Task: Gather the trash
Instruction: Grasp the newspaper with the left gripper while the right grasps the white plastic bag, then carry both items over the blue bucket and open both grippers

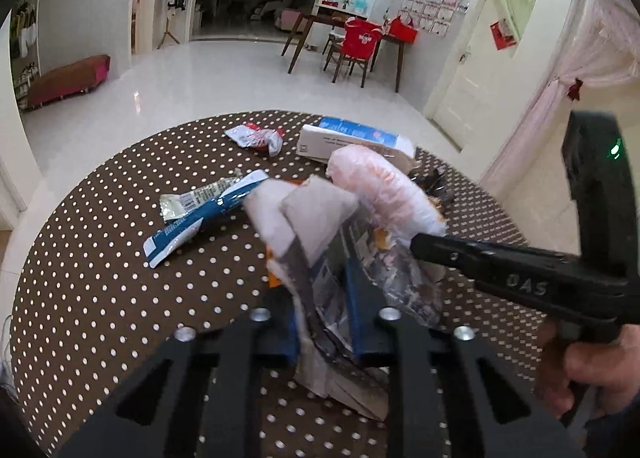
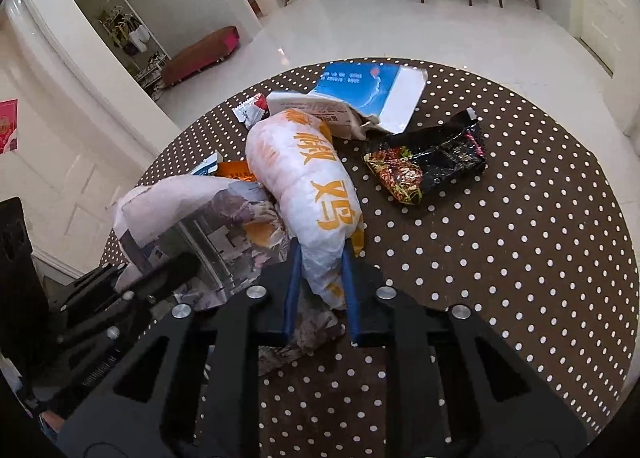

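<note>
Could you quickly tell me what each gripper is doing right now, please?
Left gripper: shut on the newspaper.
Right gripper: shut on the white bag.

A red-covered chair [image 1: 358,47] stands at a wooden table [image 1: 316,23].

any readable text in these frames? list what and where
"DAS": embossed on the right gripper body, left wrist view.
"X", then large orange Chinese characters: on the white plastic bag; the rest I can't transcribe reliably.
Blue-and-white box: print too small to read.
Blue wrapper, black snack wrapper, paper in the left gripper: blurred.
</note>
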Available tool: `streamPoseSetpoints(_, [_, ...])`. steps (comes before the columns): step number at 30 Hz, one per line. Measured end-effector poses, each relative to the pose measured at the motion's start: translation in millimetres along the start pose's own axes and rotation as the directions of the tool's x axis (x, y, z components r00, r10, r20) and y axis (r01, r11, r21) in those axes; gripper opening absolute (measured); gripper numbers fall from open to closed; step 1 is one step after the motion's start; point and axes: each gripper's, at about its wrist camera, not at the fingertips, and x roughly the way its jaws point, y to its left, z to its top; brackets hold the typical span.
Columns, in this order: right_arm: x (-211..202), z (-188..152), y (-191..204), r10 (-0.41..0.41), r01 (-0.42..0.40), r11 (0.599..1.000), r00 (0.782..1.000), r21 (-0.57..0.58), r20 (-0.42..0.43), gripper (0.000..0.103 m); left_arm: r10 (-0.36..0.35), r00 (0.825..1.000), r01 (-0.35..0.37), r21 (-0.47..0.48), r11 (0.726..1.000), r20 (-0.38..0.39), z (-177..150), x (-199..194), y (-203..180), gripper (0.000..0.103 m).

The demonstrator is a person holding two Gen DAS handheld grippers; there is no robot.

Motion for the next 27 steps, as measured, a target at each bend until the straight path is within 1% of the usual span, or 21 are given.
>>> streamPoseSetpoints(1, [-3,-1,-1,0.002,-0.002,1.0,1.0,0.0,0.006,0.016,0.003,1.0,-0.003,0.011,1.0,0.008,-1,-4,-3,0.012])
streamPoseSetpoints(3, [-16,-3,-3,0.01,-0.01,1.0,0.999,-0.001,0.035,0.014,0.012,1.0,-0.013,0.026,1.0,0.024,-4,-14,-7,0.006])
streamPoseSetpoints(8, [-52,-11,-5,0.023,-0.02,0.999,0.995,-0.026,0.101,0.014,0.037,0.996,-0.04,0.035,0.999,0.082,-5,-46,-14,0.004])
streamPoseSetpoints(14, [-91,-24,-23,0.01,-0.007,1.0,0.989,-0.016,0.145,0.014,0.036,0.991,-0.048,0.09,0.995,0.129,-3,-72,-39,0.003])
streamPoseSetpoints(18, [-115,-33,-44,-0.017,0.013,1.0,0.984,0.021,0.178,0.014,0.003,0.99,-0.023,0.135,0.991,0.143,5,-77,-68,0.003])
streamPoseSetpoints(20, [-128,-37,-61,-0.038,0.028,0.998,0.98,0.054,0.196,0.014,-0.017,0.99,-0.006,0.159,0.987,0.143,11,-76,-83,0.003])
streamPoseSetpoints(23, [-151,-45,-92,-0.075,0.051,0.992,0.971,0.111,0.227,0.014,-0.067,0.988,0.038,0.204,0.978,0.139,21,-70,-114,0.003])
streamPoseSetpoints(26, [-175,-53,-130,-0.126,0.081,0.98,0.958,0.179,0.258,0.014,-0.14,0.983,0.106,0.248,0.963,0.121,33,-59,-153,0.003])
streamPoseSetpoints(27, [-182,-56,-143,-0.143,0.089,0.975,0.954,0.206,0.265,0.014,-0.152,0.981,0.118,0.258,0.959,0.117,34,-56,-163,0.003])
